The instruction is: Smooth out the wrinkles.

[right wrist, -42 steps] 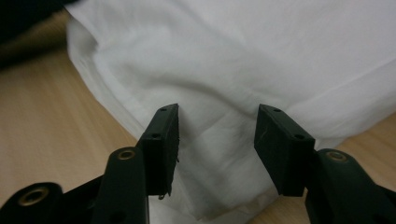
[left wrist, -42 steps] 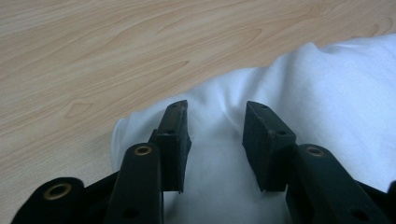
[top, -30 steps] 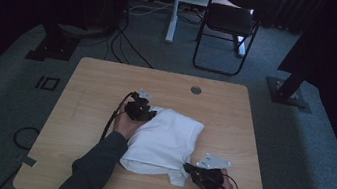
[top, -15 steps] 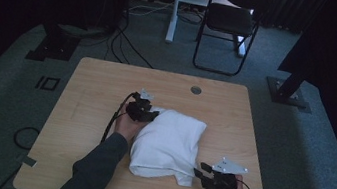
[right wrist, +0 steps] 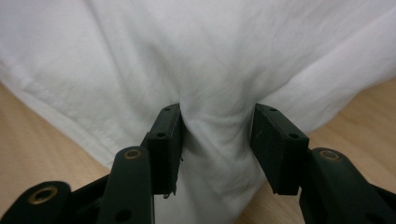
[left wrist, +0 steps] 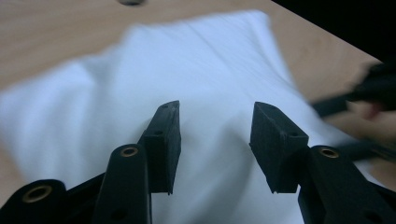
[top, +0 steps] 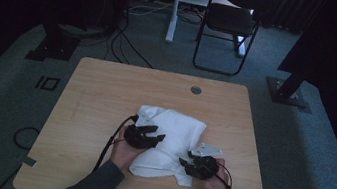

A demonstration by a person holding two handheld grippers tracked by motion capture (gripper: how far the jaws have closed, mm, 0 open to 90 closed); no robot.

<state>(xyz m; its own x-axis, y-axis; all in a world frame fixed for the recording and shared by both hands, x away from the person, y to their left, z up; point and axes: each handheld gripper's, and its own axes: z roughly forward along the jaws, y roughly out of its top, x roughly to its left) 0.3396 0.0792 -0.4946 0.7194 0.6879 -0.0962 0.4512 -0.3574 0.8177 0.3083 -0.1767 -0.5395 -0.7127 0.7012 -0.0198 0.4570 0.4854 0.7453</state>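
Two grippers over a white cloth (top: 170,137) on the table (top: 101,89): left gripper (top: 157,136) and right gripper (top: 186,159) fingers spread, just opened.

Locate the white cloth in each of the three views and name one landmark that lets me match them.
High view: the white cloth lies folded on the near middle of the wooden table, between the two grippers.
Left gripper view: it spreads across the middle, behind and under the open jaws.
Right gripper view: it covers the upper part, one fold bunched between the jaws.
Shared landmark: the light wooden tabletop around the cloth.
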